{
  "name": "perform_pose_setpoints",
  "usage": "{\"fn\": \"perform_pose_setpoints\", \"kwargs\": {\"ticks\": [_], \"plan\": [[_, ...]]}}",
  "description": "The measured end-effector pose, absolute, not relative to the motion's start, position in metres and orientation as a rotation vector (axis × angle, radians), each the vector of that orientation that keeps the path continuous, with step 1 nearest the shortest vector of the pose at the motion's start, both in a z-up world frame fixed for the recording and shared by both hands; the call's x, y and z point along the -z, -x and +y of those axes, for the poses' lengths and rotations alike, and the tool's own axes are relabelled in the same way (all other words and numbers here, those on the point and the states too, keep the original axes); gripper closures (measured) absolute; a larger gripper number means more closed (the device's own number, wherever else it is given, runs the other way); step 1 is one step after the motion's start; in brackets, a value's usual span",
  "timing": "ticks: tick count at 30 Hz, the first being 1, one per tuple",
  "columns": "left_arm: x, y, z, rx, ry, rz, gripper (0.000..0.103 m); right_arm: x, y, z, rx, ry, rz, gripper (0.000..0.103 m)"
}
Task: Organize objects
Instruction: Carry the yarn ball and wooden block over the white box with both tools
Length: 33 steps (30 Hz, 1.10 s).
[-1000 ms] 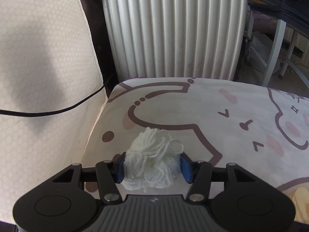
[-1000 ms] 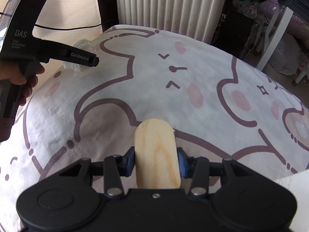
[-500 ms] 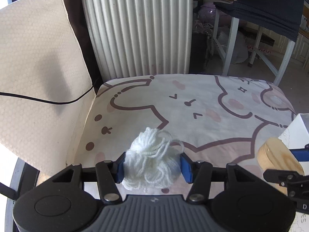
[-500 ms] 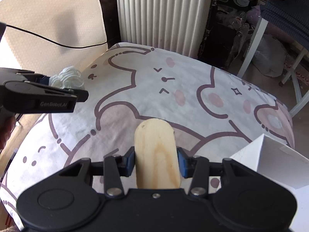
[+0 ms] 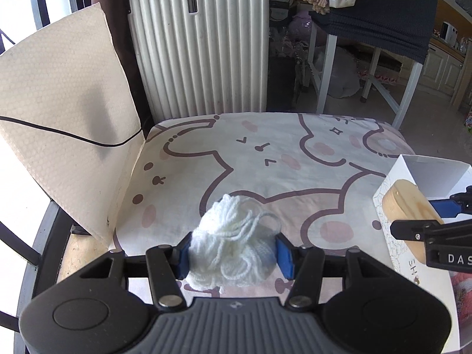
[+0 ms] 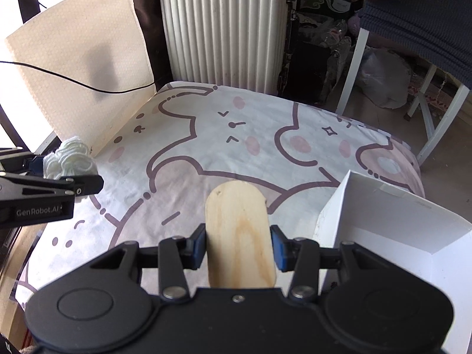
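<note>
yarn: loose white bundle (image 5: 233, 244), pinched between the blue pads of the left gripper (image 5: 233, 255), held in the air over the near part of the printed cloth; also seen at far left in the right wrist view (image 6: 69, 159)
wood piece: flat pale oval block (image 6: 239, 236), clamped on its long sides by the right gripper (image 6: 239, 247), rounded end sticking forward past the pads; visible at right edge in the left view (image 5: 408, 215)
left jaws: clenched on the yarn, both pads sunk into the strands
right jaws: clenched on the wood piece, pads flat against its edges
white box: open cardboard box (image 6: 392, 221) just right of the wood piece, standing on the cloth's right side; inside mostly out of view, contents hard to tell
cloth: cream sheet with cartoon outlines and pink spots (image 6: 236, 147), covers the surface below both grippers
suitcase: ribbed white hard case (image 5: 203, 47), upright beyond the cloth's far edge
panel: beige textured sheet (image 5: 59, 112) leaning at left, black cable (image 5: 67, 135) across it
background: white-legged table with dark cover (image 5: 380, 8), behind at right
</note>
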<state>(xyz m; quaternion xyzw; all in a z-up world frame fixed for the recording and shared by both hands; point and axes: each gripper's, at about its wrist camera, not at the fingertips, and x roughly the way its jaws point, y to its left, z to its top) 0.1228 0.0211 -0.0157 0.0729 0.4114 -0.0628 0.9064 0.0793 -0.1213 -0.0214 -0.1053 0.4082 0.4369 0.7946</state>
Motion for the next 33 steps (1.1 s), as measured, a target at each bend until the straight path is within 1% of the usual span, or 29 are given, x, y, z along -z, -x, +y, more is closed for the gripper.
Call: {"fn": "perform_pose_setpoints", "kwargs": {"ticks": [18, 28, 33], "plan": [[-0.001, -0.072, 0.002, 0.223, -0.182, 0.826, 0.047, 0.007, -0.044, -0.166, -0.882, 0.205, 0.882, 0.058], [-0.001, -0.069, -0.019, 0.267, -0.178, 0.842, 0.047, 0.01, -0.048, -0.189, -0.86, 0.215, 0.888, 0.058], [0.002, -0.07, -0.044, 0.317, -0.188, 0.855, 0.047, 0.014, -0.056, -0.21, -0.826, 0.214, 0.9, 0.058]]}}
